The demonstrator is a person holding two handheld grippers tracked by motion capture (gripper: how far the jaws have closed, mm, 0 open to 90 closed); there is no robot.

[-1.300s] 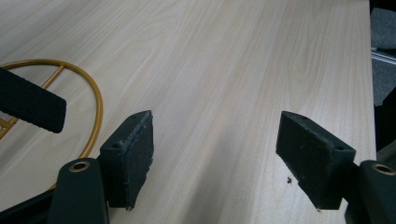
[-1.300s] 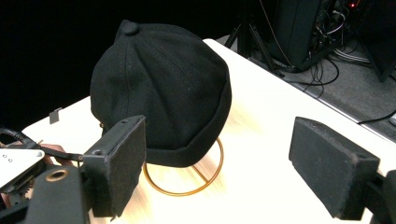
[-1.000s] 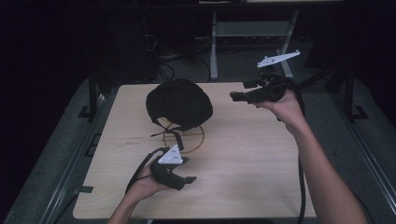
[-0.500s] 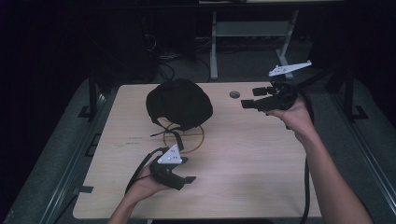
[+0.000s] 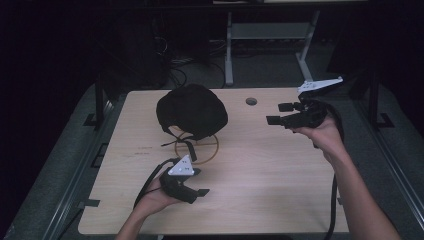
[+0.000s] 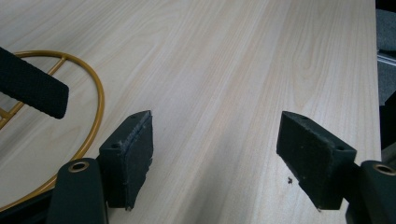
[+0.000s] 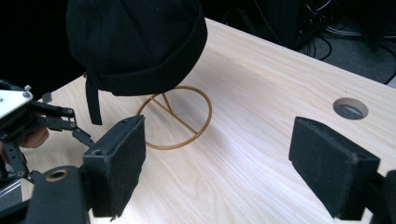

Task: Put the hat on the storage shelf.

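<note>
So here's where we stand: the black fabric cap with a dangling strap (image 5: 192,110) sits on its thin gold wire stand with a ring base (image 5: 210,148), toward the far left of the pale wood-grain worktop (image 5: 270,175). Nothing has hold of it yet.

Our left hand-held gripper (image 5: 192,187) rests low near the front edge, just beside the ring base, jaws spread wide with only bare wood between them. In its own view the gold ring curves past on the left and the end of the cap's strap (image 6: 30,88) hangs just above it, close but not touching the pads.

Our right hand-held gripper (image 5: 280,114) is held up above the far right part of the worktop, near the round cable hole (image 5: 251,101), pointing across at the cap. Its jaws are wide apart too and carry nothing. From its camera the cap (image 7: 135,44) and the stand (image 7: 180,119) sit dead ahead, well apart from the pads.

We reckon we're right at the start: the cap is on its stand, untouched. Everything's left to do, namely closing in, gripping the fabric or strap, and lifting it off.
</note>
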